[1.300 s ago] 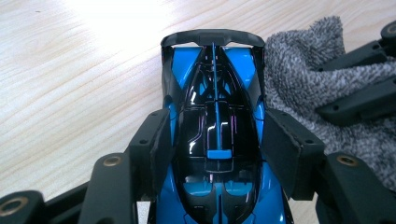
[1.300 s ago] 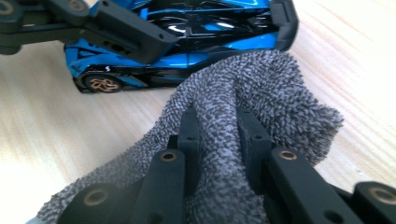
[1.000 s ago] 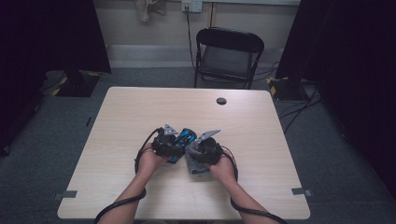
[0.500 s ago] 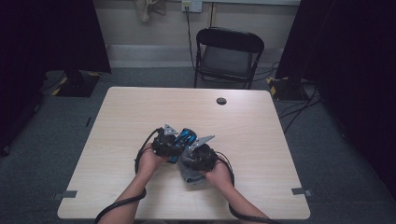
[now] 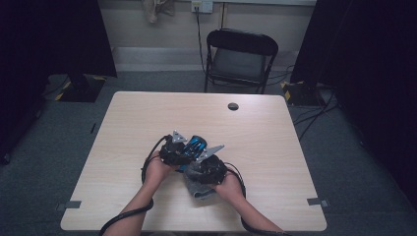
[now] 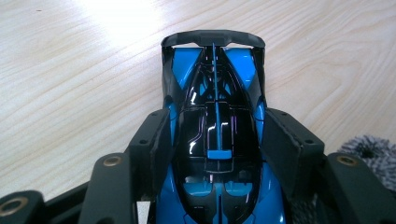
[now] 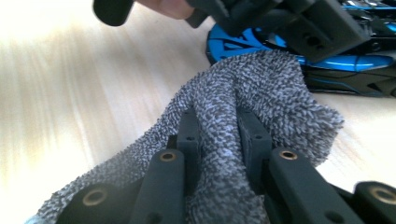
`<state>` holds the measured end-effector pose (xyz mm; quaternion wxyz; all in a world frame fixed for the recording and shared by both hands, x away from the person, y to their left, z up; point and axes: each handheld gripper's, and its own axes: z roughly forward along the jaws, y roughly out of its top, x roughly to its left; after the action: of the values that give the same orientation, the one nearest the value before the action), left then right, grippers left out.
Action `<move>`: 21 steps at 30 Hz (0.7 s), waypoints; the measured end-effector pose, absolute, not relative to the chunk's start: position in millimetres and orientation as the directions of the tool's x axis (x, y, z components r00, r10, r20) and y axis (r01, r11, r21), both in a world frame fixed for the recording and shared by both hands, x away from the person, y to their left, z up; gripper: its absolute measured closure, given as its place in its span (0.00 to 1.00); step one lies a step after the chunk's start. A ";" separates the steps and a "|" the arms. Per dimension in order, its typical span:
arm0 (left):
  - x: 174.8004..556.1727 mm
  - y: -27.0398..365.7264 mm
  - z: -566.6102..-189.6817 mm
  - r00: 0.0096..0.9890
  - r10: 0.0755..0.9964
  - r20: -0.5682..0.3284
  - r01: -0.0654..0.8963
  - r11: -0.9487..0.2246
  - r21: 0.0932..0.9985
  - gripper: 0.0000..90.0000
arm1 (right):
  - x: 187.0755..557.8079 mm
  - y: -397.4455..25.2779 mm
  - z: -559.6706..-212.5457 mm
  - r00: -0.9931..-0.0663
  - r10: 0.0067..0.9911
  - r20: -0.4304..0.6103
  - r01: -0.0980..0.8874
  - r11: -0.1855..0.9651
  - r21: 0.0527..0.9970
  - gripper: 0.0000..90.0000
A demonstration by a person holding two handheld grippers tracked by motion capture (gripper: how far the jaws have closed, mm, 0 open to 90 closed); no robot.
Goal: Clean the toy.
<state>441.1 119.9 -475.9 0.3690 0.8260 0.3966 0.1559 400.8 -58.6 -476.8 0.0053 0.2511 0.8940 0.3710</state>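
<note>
Holding the toy car (image 6: 217, 140) by its flanks, our left gripper (image 6: 215, 154) has its jaws closed against the glossy blue-and-black body near the table's (image 5: 123, 128) middle. Our right gripper (image 7: 218, 140) pinches a fold of grey cloth (image 7: 261, 93) just beside it. We judge the car light, rigid and slippery, with a fragile rear wing; the cloth is soft and limp.

Glossy blue-black toy car (image 6: 217, 140) on table, grey cloth (image 7: 243, 107) touching.
</note>
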 end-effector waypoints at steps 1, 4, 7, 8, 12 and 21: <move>441.1 120.4 -475.6 0.639 0.769 -0.030 0.539 -0.419 0.731 0.48 | 399.9 -58.9 -476.8 -0.874 0.449 0.185 0.448 0.598 0.665 0.83; 440.5 120.6 -476.3 0.637 0.770 -0.035 0.537 -0.411 0.737 0.48 | 397.4 -58.9 -476.1 -0.883 0.428 0.194 0.439 0.605 0.664 0.83; 440.0 120.9 -476.2 0.636 0.771 -0.042 0.541 -0.406 0.736 0.48 | 394.0 -58.7 -474.6 -0.887 0.423 0.186 0.432 0.616 0.659 0.83; 439.8 120.9 -476.2 0.635 0.771 -0.043 0.542 -0.405 0.736 0.48 | 393.4 -59.3 -474.0 -0.885 0.425 0.192 0.437 0.612 0.659 0.83; 439.6 121.2 -475.8 0.635 0.772 -0.034 0.539 -0.411 0.735 0.48 | 390.7 -64.2 -467.7 -0.892 0.404 0.204 0.427 0.601 0.676 0.83; 438.8 121.7 -475.0 0.637 0.770 -0.036 0.545 -0.416 0.728 0.48 | 395.0 -92.4 -444.6 -0.880 0.447 0.160 0.423 0.586 0.691 0.83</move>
<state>438.8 121.7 -475.0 0.3660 0.8273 0.3974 0.1540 395.0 -92.4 -444.6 0.0153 0.2442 0.8903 0.3841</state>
